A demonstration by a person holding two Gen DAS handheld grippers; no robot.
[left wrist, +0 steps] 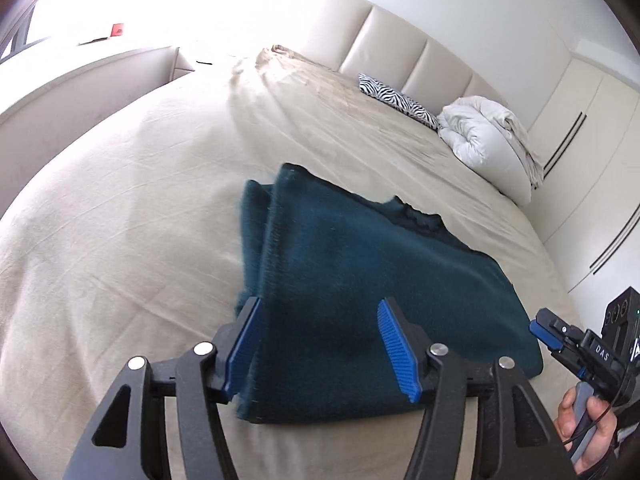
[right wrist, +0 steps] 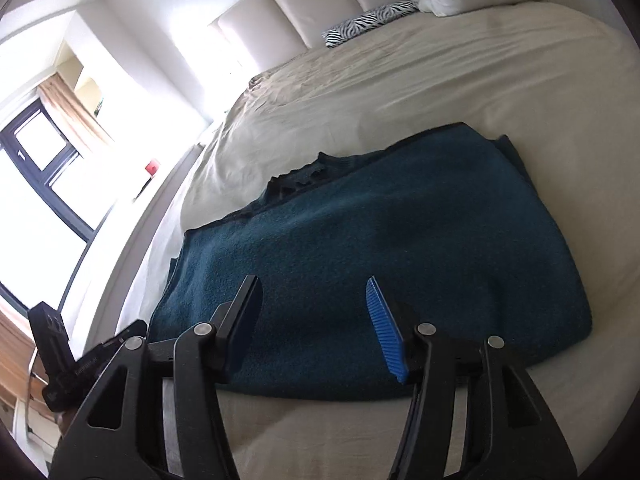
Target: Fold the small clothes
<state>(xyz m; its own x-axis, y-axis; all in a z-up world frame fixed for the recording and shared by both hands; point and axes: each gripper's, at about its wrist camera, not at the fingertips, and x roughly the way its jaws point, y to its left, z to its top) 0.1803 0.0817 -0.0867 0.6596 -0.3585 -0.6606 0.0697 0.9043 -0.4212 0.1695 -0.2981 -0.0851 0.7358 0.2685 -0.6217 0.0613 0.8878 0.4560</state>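
Teal knit garment flat on beige bed sheet

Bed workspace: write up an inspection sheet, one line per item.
Surface: bed sheet, beige, wrinkled.
Job's things: teal garment lying folded near the front edge.
Clutter: zebra cushion, white duvet by the headboard.
Grippers: left gripper open above the garment, gripping nothing; right gripper open, gripping nothing.
Cables: thin black cable by the right hand.
Surroundings: window, wardrobe.
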